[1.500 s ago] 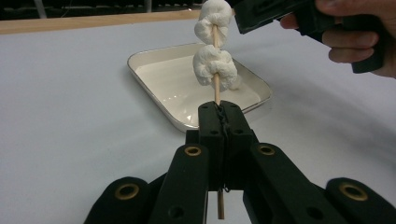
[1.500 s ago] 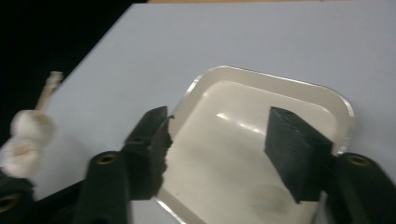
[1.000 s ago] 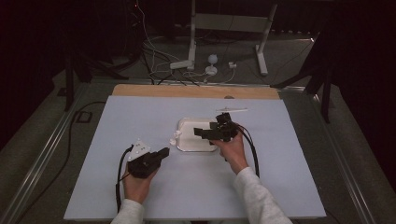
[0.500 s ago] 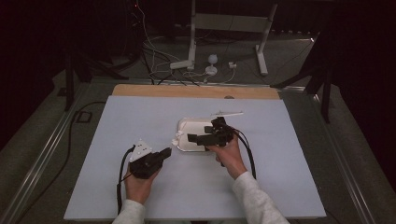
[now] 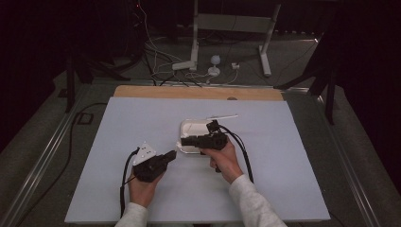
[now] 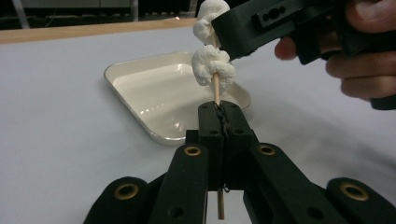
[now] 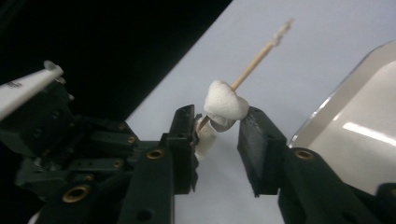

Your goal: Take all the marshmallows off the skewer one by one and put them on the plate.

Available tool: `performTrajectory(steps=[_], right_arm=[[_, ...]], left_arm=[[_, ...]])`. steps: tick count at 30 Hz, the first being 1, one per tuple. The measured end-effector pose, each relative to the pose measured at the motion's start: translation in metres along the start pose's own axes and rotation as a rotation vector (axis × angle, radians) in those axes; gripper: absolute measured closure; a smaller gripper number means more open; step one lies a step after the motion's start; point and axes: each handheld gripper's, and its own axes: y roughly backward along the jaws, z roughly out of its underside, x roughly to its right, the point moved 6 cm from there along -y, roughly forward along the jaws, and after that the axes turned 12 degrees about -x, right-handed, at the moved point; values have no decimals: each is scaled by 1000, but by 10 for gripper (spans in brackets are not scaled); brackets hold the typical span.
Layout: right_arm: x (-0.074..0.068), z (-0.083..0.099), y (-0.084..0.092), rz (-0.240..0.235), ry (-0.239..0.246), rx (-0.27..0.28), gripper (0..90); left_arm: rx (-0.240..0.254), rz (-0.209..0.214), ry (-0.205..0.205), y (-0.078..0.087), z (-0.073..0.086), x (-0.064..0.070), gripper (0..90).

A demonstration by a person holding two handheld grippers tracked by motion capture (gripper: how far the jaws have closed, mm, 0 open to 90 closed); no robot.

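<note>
Moving left, the right claw (image 5: 185, 141) has just been closing around a white marshmallow (image 7: 226, 105) on the thin wooden skewer (image 6: 216, 91) the left claw (image 6: 223, 114) clamps steady.

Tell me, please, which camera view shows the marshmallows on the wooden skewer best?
The left gripper view: two marshmallows sit clearly on the skewer, clamped in the left gripper. The right gripper view shows one marshmallow between the right gripper jaws, another half hidden. In the high view they are too small to tell.
</note>
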Motion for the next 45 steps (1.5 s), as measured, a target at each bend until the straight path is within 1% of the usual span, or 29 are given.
performTrajectory(steps=[1,2,4,5,6,8,11,14,15,17,19,21,23,25,26,27,29,32,34,38,42,45], right_arm=[[-1,-1,1,-26,-14,7,700],[-1,-1,1,-26,-14,7,700],[-2,-2,1,-70,-38,18,730],[-2,-2,1,-70,-38,18,730],[-3,-2,2,-90,-46,23,745],[-4,-2,2,-95,-45,24,757],[-6,-2,2,-92,-45,23,779],[-6,-3,2,-80,-41,32,795],[-5,-4,4,-81,-43,37,801],[-3,-5,6,-82,-58,46,808],[-3,-7,8,-65,-63,58,812],[-3,-7,8,-58,-61,66,813],[-3,-8,9,-53,-64,85,816],[-2,-11,13,-46,-81,122,821],[-1,-13,15,-45,-85,130,822],[-1,-13,15,-45,-85,130,822],[-1,-13,18,-25,-78,138,822],[0,-15,21,-14,-86,170,822],[-1,-16,21,1,-79,181,822],[-1,-18,23,5,-82,200,821],[-2,-20,24,21,-68,210,820],[-3,-22,26,28,-60,216,820]], left_arm=[[3,5,-2,0,0,0,899],[3,5,-2,0,0,0,899],[3,6,-8,0,0,1,899],[1,8,-12,-1,0,2,899],[-2,9,-17,-1,0,2,899],[-7,6,-25,-2,1,3,900],[-18,5,-37,-4,1,4,900],[-20,0,-39,-3,0,4,900],[-14,1,-38,-3,-1,4,900],[-19,-8,-41,-4,-1,4,900],[-18,0,-35,-5,0,5,900],[-18,-6,-37,-5,0,5,900],[-26,-12,-44,-5,1,5,900],[-24,-10,-44,-4,2,5,900],[-25,-7,-43,-4,1,6,900],[-27,-9,-47,-5,1,6,900],[-33,-11,-53,-6,1,7,900],[-36,-17,-53,-5,2,7,900],[-33,-17,-51,-5,2,7,900],[-30,-18,-55,-3,2,7,900],[-23,-15,-54,-2,1,7,900],[-17,-21,-54,-1,1,6,900]])
